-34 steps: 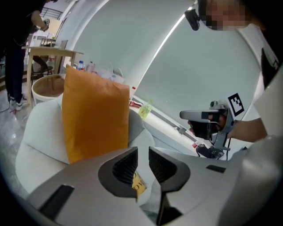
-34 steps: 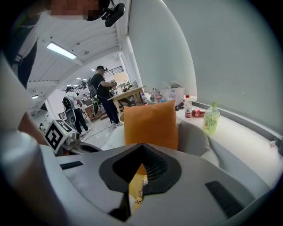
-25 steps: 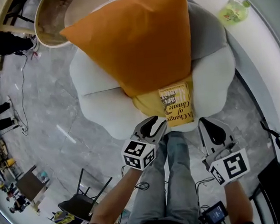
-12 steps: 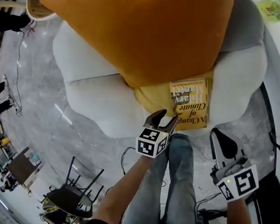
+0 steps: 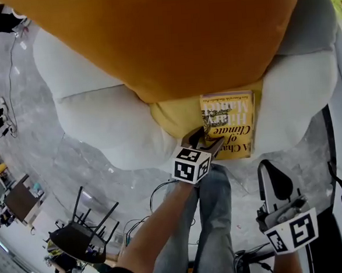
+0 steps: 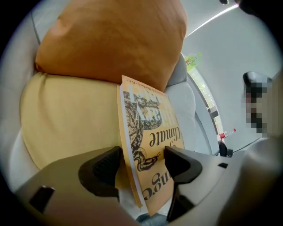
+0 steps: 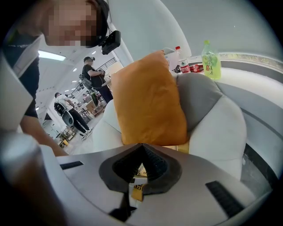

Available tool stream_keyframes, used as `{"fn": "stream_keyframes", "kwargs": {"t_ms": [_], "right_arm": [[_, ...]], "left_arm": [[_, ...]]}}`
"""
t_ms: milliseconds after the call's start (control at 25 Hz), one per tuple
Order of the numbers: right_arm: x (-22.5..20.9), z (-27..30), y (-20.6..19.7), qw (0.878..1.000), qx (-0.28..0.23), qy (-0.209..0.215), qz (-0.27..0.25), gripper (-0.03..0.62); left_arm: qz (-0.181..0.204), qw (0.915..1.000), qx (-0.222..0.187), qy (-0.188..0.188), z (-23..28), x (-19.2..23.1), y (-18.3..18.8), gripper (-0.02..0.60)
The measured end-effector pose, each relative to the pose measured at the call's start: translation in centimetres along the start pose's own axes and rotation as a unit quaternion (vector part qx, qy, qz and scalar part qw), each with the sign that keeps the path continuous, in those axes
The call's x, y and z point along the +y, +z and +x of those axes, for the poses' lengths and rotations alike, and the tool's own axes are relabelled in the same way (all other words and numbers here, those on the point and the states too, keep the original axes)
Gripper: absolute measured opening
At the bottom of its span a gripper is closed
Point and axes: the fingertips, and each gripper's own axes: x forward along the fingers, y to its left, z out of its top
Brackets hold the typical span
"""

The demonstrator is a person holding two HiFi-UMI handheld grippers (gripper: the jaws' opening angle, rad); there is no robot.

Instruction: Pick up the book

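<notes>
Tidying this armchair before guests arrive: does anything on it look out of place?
Yes: a yellow book lies face up on the yellow seat cushion, off to the right, its far end by the orange pillow and its near end poking past the cushion's front edge. Nothing looks spilled or damaged.

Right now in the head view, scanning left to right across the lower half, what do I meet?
Black chair → left gripper, its jaws just opening, the edge of the book between them → right gripper, jaws together. The book itself overlaps the left gripper, so it is unranked.
</notes>
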Motion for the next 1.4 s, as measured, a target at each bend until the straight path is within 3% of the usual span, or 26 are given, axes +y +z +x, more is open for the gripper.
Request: {"fn": "stream_keyframes", "kwargs": {"t_ms": [120,280,520,840,1040,1120,1200,1280,1400], "right_arm": [[-0.2,0.0,0.0,1.0,0.001,0.003,-0.001,0.003],[-0.2,-0.2,0.3,1.0,0.005,0.006,-0.002,0.003],[1.0,-0.4,2.8,1.0,-0.005,0.016,-0.009,0.003],[0.7,-1.5,5.3,1.0,-0.023,0.008,-0.01,0.003],[0.9,-4.0,6.6,0.999,-0.035,0.007,-0.003,0.003],[0.5,-4.5,7.0,0.999,-0.04,0.003,-0.003,0.003],[0.2,-5.0,7.2,0.999,-0.045,-0.002,0.0,0.003],[-0.1,-5.5,7.5,0.999,-0.051,-0.008,0.004,0.003],[-0.9,-6.3,7.9,0.998,-0.059,-0.016,0.008,0.003]], "left_arm": [[-0.004,0.9999,-0.013,-0.008,0.0,0.1,-0.1,0.32],[-0.003,0.9999,0.016,0.003,0.0,0.0,0.2,0.317],[-0.064,0.998,0.001,0.004,-0.9,-1.0,1.7,0.302],[-0.037,0.9989,-0.002,-0.028,-2.4,-4.2,4.4,0.297],[-0.006,0.9981,0.003,-0.061,-3.8,-8.5,5.1,0.237],[0.015,0.9969,0.024,-0.074,-3.3,-10.0,5.0,0.222],[0.05,0.9925,0.073,-0.083,-2.2,-11.6,3.8,0.222],[0.075,0.9896,0.097,-0.075,-0.9,-12.7,3.4,0.222],[0.043,0.9944,0.083,-0.05,0.4,-12.3,4.5,0.207]]}}
